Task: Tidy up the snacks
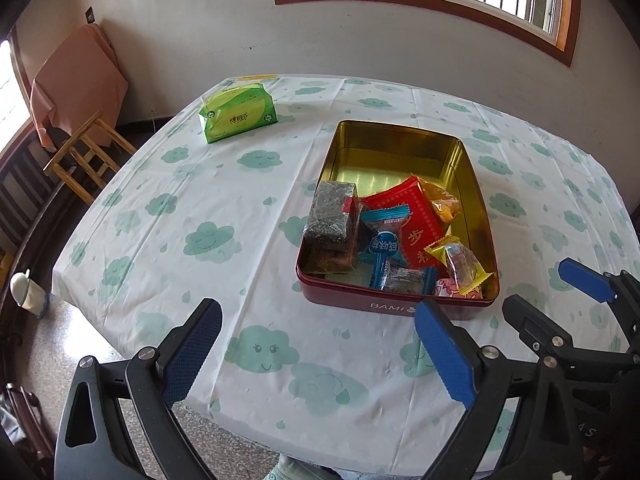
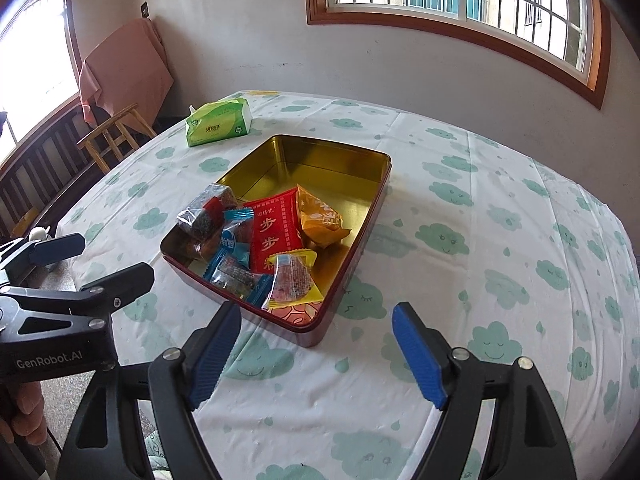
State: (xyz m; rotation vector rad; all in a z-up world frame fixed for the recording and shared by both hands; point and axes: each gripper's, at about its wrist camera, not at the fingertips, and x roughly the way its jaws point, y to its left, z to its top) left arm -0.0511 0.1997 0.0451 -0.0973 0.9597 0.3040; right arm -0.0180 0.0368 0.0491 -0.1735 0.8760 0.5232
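Hovering over the near edge of the table, we held both grippers back from the red rectangular metal tin with the gold lining [image 1: 394,307], each tilted down toward it, likely so the cameras could take in the whole box. Our left gripper [image 1: 318,354] stood with its jaws wide apart and empty; our right gripper [image 2: 318,354] was likewise spread wide, nothing between its blue pads [image 2: 418,354]. The tin sat open on the white tablecloth printed with green clouds [image 1: 180,216], the table around it bare of loose snacks, so we judged the gathering nearly done. The wrapped snacks [image 2: 264,240] lay heaped in the tin's near half: a red sachet, an orange packet, blue-ended sweets, dark seeded bars, a yellow-edged sweet. The far half showed bare gold. A green soft tissue pack [image 1: 238,112] rested well apart, toward the far corner.
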